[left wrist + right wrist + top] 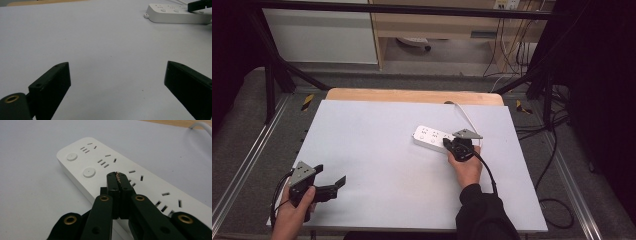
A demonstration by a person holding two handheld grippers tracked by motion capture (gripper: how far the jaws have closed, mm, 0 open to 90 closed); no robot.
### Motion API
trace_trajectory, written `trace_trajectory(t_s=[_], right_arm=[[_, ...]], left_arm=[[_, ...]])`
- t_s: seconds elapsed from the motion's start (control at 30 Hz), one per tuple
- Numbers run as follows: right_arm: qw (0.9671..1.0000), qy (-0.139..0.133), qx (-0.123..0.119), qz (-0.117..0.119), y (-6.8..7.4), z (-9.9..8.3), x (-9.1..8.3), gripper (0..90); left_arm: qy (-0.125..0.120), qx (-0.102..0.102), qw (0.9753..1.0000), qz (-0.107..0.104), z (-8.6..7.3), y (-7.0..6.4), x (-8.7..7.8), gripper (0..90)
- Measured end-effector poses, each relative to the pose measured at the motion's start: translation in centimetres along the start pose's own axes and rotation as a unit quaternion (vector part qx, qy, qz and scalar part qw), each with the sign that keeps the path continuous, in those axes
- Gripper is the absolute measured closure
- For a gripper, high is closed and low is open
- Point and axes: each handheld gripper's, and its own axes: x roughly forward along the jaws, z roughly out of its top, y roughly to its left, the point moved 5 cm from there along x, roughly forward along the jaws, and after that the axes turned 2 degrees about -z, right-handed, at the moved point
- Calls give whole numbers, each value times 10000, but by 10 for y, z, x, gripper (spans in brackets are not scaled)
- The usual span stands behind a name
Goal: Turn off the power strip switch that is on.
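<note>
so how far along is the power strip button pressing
Done: the right gripper, jaws shut, has reached the power strip, tips over its top beside the two round buttons. In hand: whether it touches is unclear. Left: any press. The left gripper sits open and apart.

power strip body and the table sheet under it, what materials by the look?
Power strip: likely moulded plastic, smooth white semi-gloss shell with rounded edges and cut slots. Table sheet: pale grey, matte, even and thin-edged, over a wooden board; laminate or plastic, can't tell which.
</note>
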Motion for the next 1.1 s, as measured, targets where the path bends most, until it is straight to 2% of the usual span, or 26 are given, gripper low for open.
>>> trace_trajectory(t_s=[0.27, 0.4, 0.47, 0.53, 0.6, 0.77, 1.1], right_arm=[[9999, 18, -126, -98, 2, 0, 0, 900], [9999, 35, -112, -56, 6, 1, 2, 900], [9997, 26, -182, -137, 7, 1, 2, 900], [9999, 9, -95, -112, 6, 1, 3, 900], [9999, 4, -105, -97, 6, 1, 3, 900], [9999, -57, 114, -11, 4, 0, 2, 900], [9999, -86, 141, -27, 2, -2, 0, 900]], left_arm=[[14, 2, 10000, -2, 0, -1, 0, 67], [17, 3, 10000, 1, 0, -1, 0, 67], [15, 2, 10000, 3, 0, -1, 0, 67], [17, 7, 10000, 4, 0, 0, 0, 67], [7, 7, 10000, 10, 0, 0, -1, 67], [7, -1, 10000, 10, 0, 0, 0, 67], [13, -1, 10000, -5, 0, 0, 0, 67]])
